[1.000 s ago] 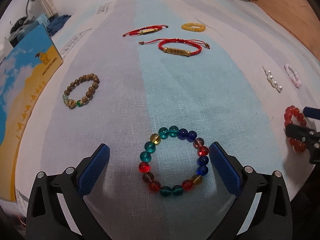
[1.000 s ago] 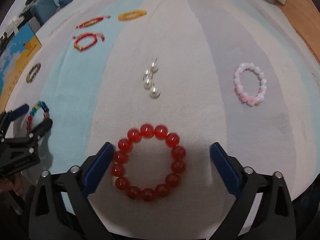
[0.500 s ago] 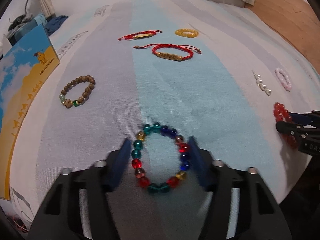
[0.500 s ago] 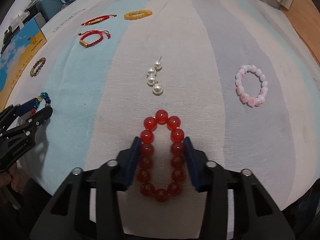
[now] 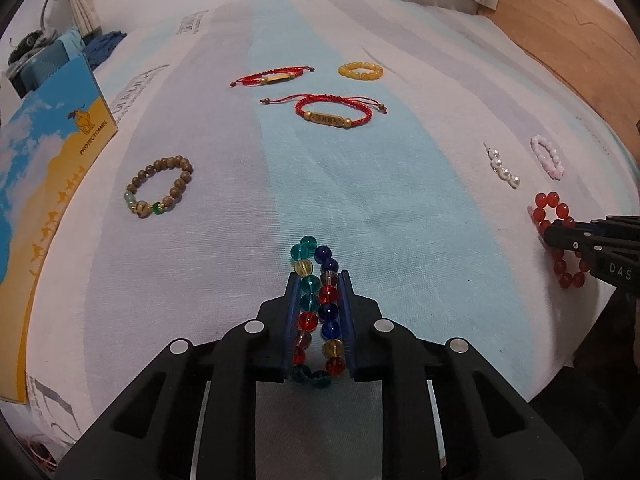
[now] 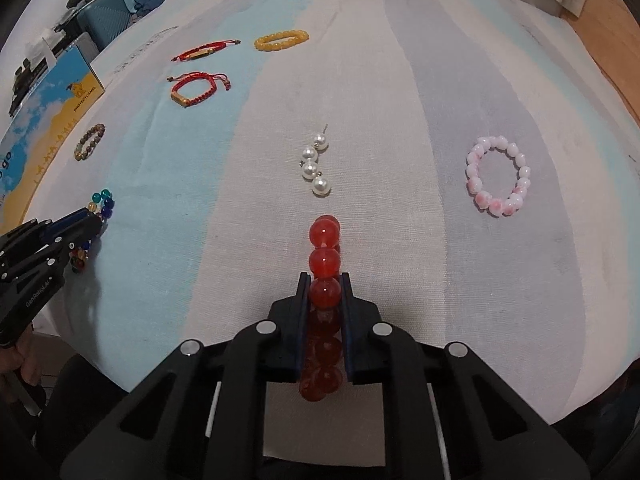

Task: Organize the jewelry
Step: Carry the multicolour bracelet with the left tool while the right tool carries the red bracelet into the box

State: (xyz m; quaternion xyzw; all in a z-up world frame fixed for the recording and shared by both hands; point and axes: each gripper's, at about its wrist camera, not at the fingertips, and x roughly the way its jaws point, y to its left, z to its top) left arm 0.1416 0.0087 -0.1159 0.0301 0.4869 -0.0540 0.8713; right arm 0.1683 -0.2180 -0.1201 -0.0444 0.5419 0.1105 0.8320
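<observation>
Striped cloth (image 5: 400, 208) in pale blue, grey and cream covers the whole work surface, with a wooden panel (image 5: 568, 28) at its far right edge and a blue-and-yellow box (image 5: 36, 184) lying along its left side. At the near edge the left gripper (image 5: 319, 280) is closing its jaws on the multicoloured bead bracelet (image 5: 316, 300), which is squeezed into a narrow double row between the blue pads, its far end poking out beyond the fingertips. To its right, the right gripper (image 6: 324, 280) is likewise closing on the red bead bracelet (image 6: 325, 256), whose loop is pinched flat between the pads with two beads sticking out ahead of the tips. Both bracelets lie on the cloth. Just beyond the red bracelet lies a pearl drop piece (image 6: 315, 164), and to the right of that, well apart, a pink bead bracelet (image 6: 498, 176). Farther back near the middle of the cloth sit two red cord bracelets, the nearer one (image 5: 324, 114) open in a loop with a gold bar, the farther one (image 5: 272, 78) stretched out flat, and a yellow bead bracelet (image 5: 360, 71) just right of it. On the left, near the box, rests a brown wooden bead bracelet (image 5: 160, 188). A hand (image 6: 18, 364) shows dimly under the left gripper in the right wrist view.
</observation>
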